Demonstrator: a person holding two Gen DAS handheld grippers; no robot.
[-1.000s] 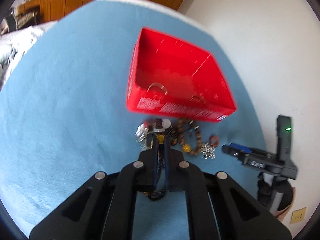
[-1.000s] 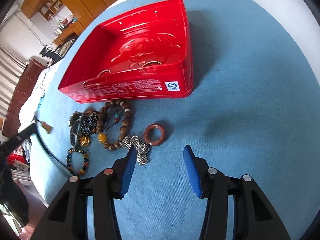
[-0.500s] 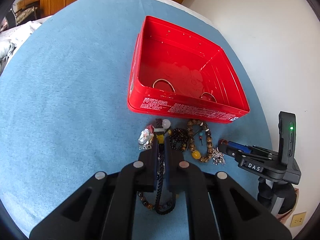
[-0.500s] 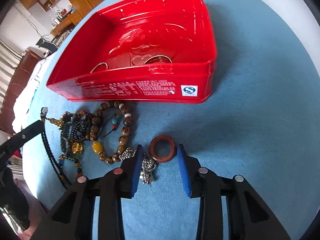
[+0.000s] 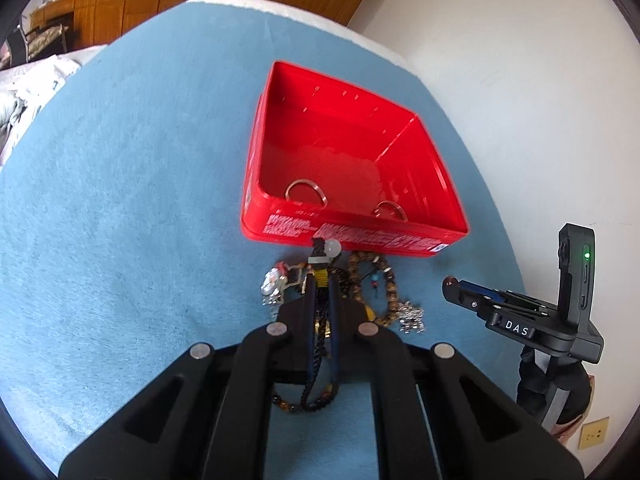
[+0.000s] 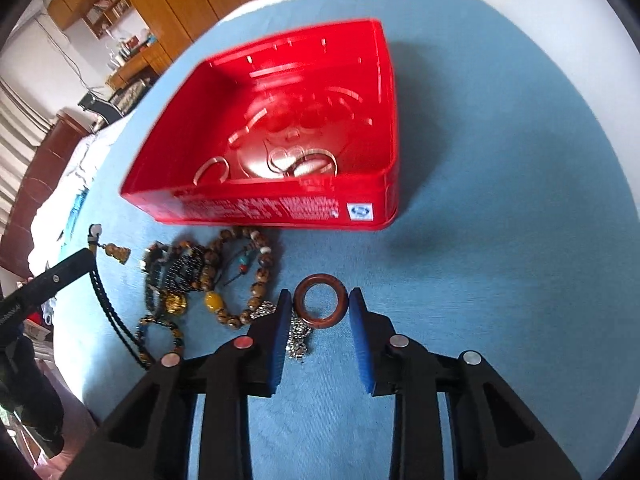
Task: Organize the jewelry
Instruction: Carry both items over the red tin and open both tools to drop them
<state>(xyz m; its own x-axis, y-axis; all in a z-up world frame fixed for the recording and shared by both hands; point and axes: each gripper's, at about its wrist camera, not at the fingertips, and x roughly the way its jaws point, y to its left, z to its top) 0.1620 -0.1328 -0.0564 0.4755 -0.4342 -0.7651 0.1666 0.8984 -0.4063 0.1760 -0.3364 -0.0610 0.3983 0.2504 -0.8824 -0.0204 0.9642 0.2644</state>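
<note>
Right gripper point(image 6: 316, 312), jaws spread around a brown ring point(image 6: 320, 300); left gripper point(image 5: 320, 300) pinches a black cord necklace point(image 5: 314, 352). Closing may snag the silver chain point(image 6: 298, 336).

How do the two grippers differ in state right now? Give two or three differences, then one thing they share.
The left gripper is shut on the black cord necklace; the right gripper is open. The left lifts its piece, while the right brackets the brown ring, which lies on the blue cloth. Both point toward the red box.

Red tin point(image 6: 288, 208), blue cloth point(image 6: 500, 240), reddish-brown ring point(image 6: 320, 301), black cord point(image 5: 316, 344)
</note>
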